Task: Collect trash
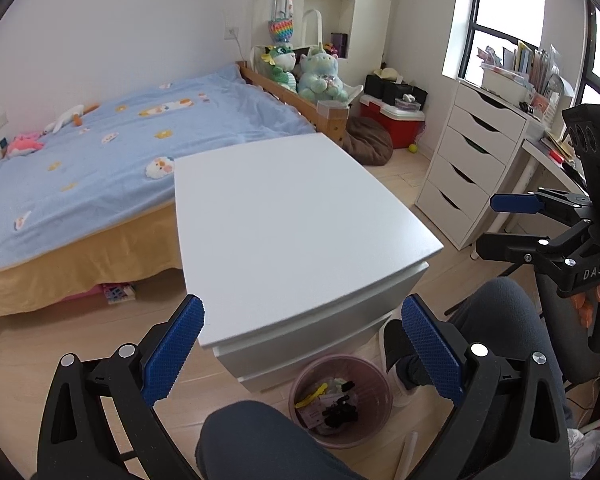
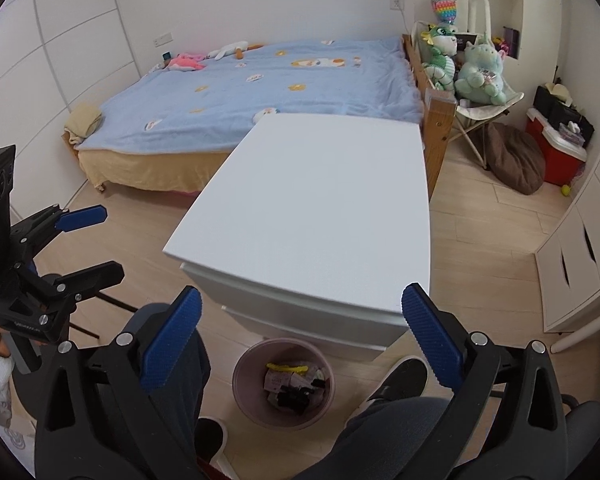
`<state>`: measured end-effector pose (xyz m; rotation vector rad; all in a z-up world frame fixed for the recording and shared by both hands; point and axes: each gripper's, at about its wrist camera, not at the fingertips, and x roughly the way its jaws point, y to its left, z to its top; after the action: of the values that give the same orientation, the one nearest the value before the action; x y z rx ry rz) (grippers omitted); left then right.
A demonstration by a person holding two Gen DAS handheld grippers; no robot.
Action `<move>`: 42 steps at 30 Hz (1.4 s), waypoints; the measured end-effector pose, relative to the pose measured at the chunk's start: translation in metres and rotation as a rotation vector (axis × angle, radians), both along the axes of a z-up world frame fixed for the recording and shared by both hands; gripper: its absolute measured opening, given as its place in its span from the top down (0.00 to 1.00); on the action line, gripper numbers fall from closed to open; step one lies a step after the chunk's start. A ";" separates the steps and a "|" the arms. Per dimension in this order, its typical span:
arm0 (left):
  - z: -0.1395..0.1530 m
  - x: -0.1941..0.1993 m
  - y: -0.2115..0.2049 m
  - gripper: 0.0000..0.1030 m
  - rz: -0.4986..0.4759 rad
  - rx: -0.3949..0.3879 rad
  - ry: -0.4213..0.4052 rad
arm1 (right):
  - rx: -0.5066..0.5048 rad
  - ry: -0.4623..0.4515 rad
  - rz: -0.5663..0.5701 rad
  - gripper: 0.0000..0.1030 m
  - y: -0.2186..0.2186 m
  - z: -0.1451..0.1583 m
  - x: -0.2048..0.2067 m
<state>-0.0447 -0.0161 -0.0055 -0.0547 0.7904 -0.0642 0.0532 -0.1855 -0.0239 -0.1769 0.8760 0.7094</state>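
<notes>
With both tools held above the white bench [image 1: 300, 216] and neither carrying anything, the pick-up looks finished. The left tool [image 1: 302, 352] and the right tool [image 2: 302, 344] each have their blue pads spread wide apart. The trash sits in the pink bin [image 2: 244, 376] on the floor, near the bench's front and between the person's legs, likely placed there for easy dropping. The bench top is bare.
</notes>
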 end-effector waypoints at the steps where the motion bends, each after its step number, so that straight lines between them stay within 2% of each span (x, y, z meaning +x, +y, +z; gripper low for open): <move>1: 0.003 0.002 0.001 0.07 0.005 0.002 -0.009 | 0.002 -0.009 -0.007 0.04 0.001 0.003 0.004; 12: 0.031 0.027 0.013 0.06 0.032 0.004 -0.069 | 0.032 -0.060 -0.017 0.04 0.010 0.030 0.025; 17: 0.029 0.035 0.012 0.06 0.021 0.010 -0.056 | 0.045 -0.063 0.001 0.04 0.013 0.035 0.027; 32: 0.025 0.042 0.012 0.06 0.027 -0.054 -0.046 | 0.046 -0.046 0.024 0.04 0.015 0.034 0.032; 42: 0.025 0.044 0.012 0.06 0.029 -0.059 -0.042 | 0.040 -0.043 0.023 0.04 0.018 0.032 0.034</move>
<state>-0.0011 -0.0038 0.0191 -0.1202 0.7455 -0.0609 0.0874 -0.1676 0.0080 -0.1664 0.8192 0.7418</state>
